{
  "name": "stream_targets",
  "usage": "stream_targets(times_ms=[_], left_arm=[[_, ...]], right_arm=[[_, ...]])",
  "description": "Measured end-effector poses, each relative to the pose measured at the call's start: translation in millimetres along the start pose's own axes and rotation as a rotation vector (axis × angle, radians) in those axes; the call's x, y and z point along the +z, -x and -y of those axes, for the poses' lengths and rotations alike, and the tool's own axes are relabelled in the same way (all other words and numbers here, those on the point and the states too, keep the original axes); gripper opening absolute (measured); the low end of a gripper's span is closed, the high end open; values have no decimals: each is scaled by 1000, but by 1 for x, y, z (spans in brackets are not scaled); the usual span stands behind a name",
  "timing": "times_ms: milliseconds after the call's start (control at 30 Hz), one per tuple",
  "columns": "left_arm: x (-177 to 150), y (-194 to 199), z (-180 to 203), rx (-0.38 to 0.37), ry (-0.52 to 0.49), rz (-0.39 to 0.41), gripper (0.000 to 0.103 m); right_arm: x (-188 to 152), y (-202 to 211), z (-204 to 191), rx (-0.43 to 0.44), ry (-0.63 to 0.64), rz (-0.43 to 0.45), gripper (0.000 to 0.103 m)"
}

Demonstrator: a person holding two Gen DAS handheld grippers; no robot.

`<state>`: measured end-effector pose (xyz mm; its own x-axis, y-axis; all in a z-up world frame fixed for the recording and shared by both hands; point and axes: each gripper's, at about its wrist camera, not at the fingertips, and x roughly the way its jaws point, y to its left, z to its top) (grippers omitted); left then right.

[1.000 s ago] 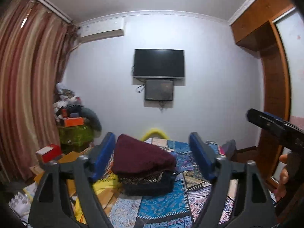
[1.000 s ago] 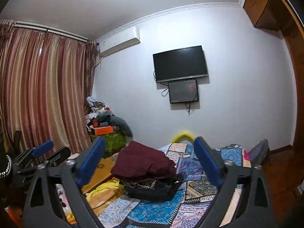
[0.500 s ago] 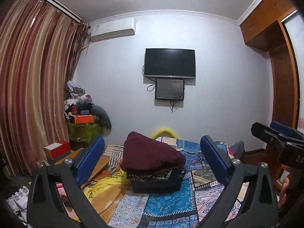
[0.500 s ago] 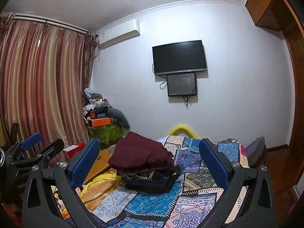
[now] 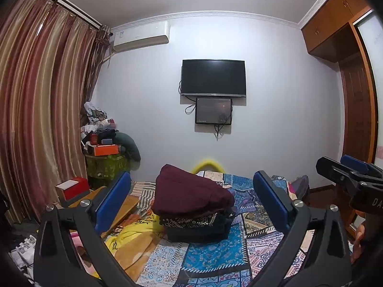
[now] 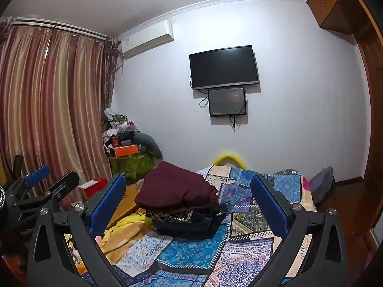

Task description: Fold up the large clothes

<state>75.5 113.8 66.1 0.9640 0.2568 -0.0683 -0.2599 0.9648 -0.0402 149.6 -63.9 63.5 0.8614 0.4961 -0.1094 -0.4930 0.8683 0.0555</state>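
A stack of folded clothes (image 5: 191,205) with a maroon garment (image 5: 189,191) on top sits on the patchwork bed cover (image 5: 210,256); it also shows in the right wrist view (image 6: 182,203). My left gripper (image 5: 191,201) is open and empty, held above the bed and short of the stack. My right gripper (image 6: 189,201) is open and empty, likewise back from the stack. The right gripper shows at the right edge of the left wrist view (image 5: 347,174); the left one shows at the left edge of the right wrist view (image 6: 45,186).
A yellow cloth (image 5: 134,241) lies on the bed left of the stack. A cluttered green cabinet (image 5: 105,162) stands by the striped curtains (image 5: 36,119). A TV (image 5: 213,77) hangs on the far wall. A wooden wardrobe (image 5: 354,95) is on the right.
Both grippers have drawn back and tilted up slightly from the stack, so more of the room and bed shows. Both stay open and empty.
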Motion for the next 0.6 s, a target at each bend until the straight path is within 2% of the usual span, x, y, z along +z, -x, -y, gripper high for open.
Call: stream_targets(times_ms=[600], left_arm=[[-6,-9,2,-40,20,-24,103]], right_arm=[[2,1,0,-5,-2,-13,103]])
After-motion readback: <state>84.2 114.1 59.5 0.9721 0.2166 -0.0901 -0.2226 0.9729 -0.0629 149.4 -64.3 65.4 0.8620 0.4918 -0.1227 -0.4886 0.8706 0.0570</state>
